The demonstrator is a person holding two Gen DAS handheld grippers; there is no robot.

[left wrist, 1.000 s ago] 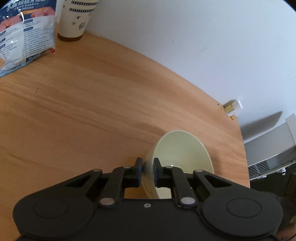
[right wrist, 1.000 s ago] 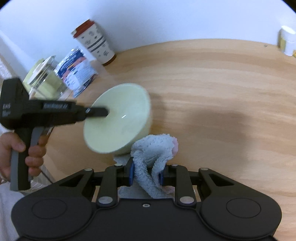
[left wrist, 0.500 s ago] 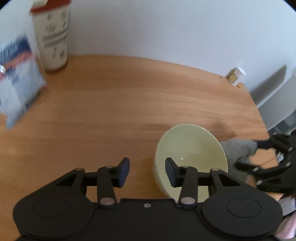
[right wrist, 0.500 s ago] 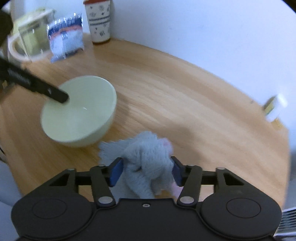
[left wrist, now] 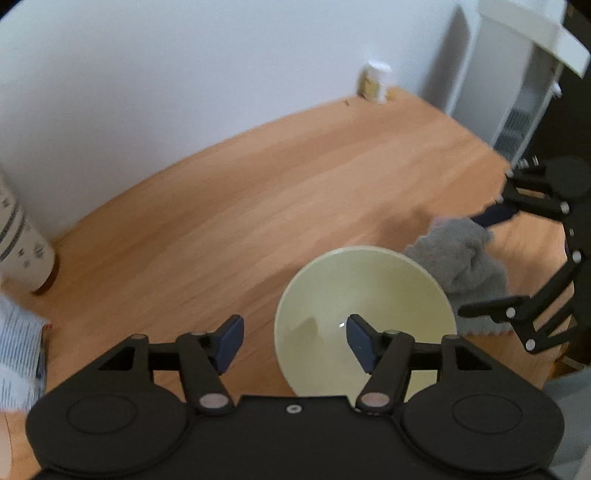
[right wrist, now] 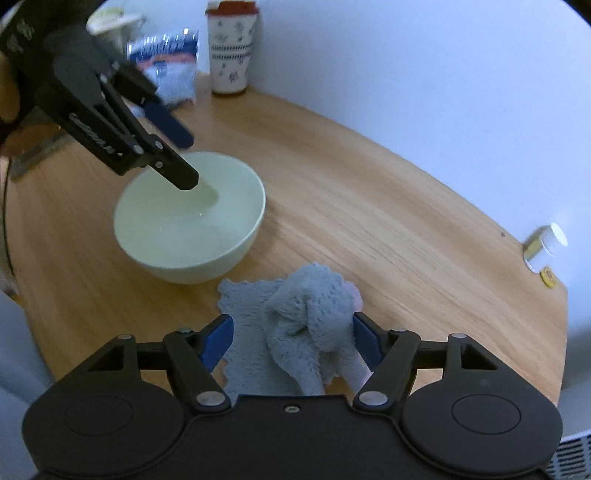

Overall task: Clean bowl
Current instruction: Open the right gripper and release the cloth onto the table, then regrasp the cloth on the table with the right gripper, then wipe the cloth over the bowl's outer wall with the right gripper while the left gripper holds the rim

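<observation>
A pale green bowl [left wrist: 373, 295] [right wrist: 184, 229] stands upright on the wooden table [left wrist: 229, 229]. My left gripper [left wrist: 293, 341] is open and straddles the bowl's near rim, one finger inside and one outside, without gripping it. It shows in the right wrist view [right wrist: 186, 160] above the bowl. A grey cloth [right wrist: 306, 317] [left wrist: 461, 254] lies on the table just right of the bowl. My right gripper [right wrist: 291, 341] is open around the cloth, its fingers apart from it, and shows in the left wrist view [left wrist: 491, 262].
A patterned paper cup with a red lid [right wrist: 229, 48] [left wrist: 18, 240], a blue snack bag [right wrist: 166, 62] and a glass jug [right wrist: 107, 26] stand at the table's far left by the wall. A small white bottle [right wrist: 543, 247] [left wrist: 375, 81] sits at the far right edge.
My left gripper let go of the bowl's rim and opened wide; the bowl now rests upright. My right gripper opened and released the cloth, which slumped onto the table.
</observation>
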